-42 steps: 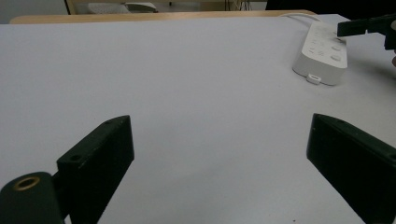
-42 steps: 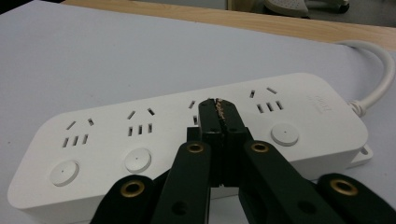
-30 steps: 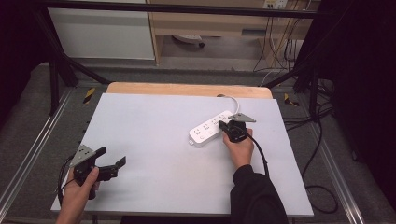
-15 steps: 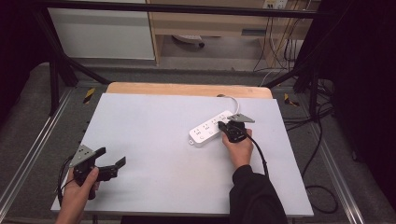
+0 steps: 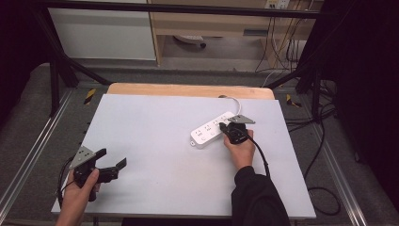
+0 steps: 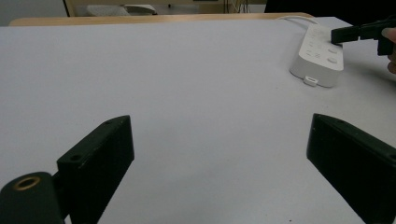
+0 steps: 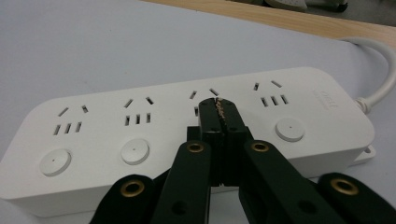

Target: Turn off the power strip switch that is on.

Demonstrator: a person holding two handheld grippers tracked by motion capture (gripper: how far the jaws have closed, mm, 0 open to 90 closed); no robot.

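Counter (image 5: 155,141) space from the high view carries one white power strip (image 5: 212,129), lying just ahead of the right claw (image 5: 222,125), whose tips touch its near end. One white cord (image 5: 234,102) leaves the strip's far end, beyond the claw. The left claw (image 5: 113,162) sits well apart from the strip, at the near left corner, its jaws spread wide over bare surface. Nothing lies between the two claws.

From the left gripper view, the left claw (image 6: 219,154) is wide, gripping nothing, with the power strip (image 6: 321,55) far ahead and to its right. The right claw (image 6: 334,35) shows there as a dark tip resting over the strip's top.

From the right gripper view, the right claw (image 7: 217,112) is pinched together, its tips pressed down on top of the power strip (image 7: 140,135), directly on the third of four socket groups. Three round buttons (image 7: 135,150) show; a fourth is probably hidden under the jaws. The cord (image 7: 380,70) curves away to the claw's far right.
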